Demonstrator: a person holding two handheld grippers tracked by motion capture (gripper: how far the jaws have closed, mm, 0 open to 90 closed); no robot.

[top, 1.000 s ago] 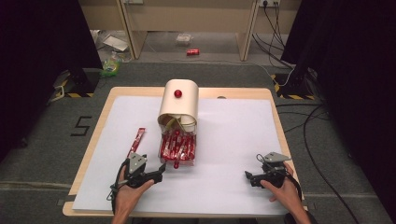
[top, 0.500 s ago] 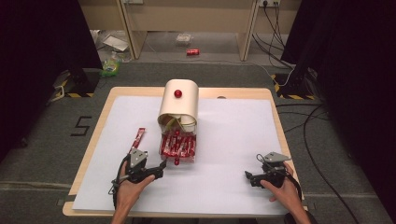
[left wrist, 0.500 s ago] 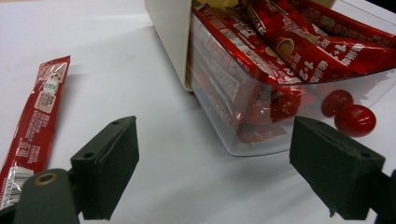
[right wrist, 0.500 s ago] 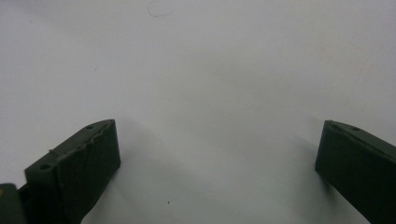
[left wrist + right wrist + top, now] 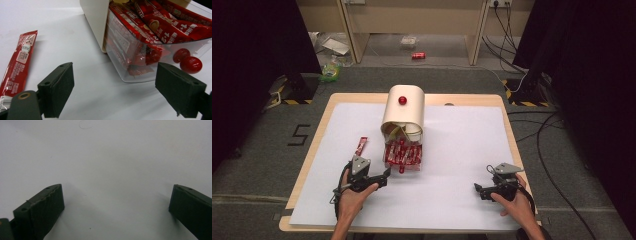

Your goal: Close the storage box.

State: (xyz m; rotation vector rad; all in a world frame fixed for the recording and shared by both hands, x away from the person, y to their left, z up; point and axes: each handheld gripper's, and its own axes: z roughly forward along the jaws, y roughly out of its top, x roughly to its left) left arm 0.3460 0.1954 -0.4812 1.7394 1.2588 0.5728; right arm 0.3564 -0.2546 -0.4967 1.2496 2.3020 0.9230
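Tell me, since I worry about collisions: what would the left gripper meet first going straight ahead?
Probably the clear drawer of red sachets; the left gripper points about at its near corner.

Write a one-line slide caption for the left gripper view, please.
Open left gripper facing a clear drawer of red sachets, one loose sachet lying beside it.

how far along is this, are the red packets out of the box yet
Done: one packet lies on the sheet left of the box. In hand: nothing; the left gripper is open, aimed at the clear drawer and its red knob; the right gripper is open over bare sheet. Left: the drawer remains packed with packets.
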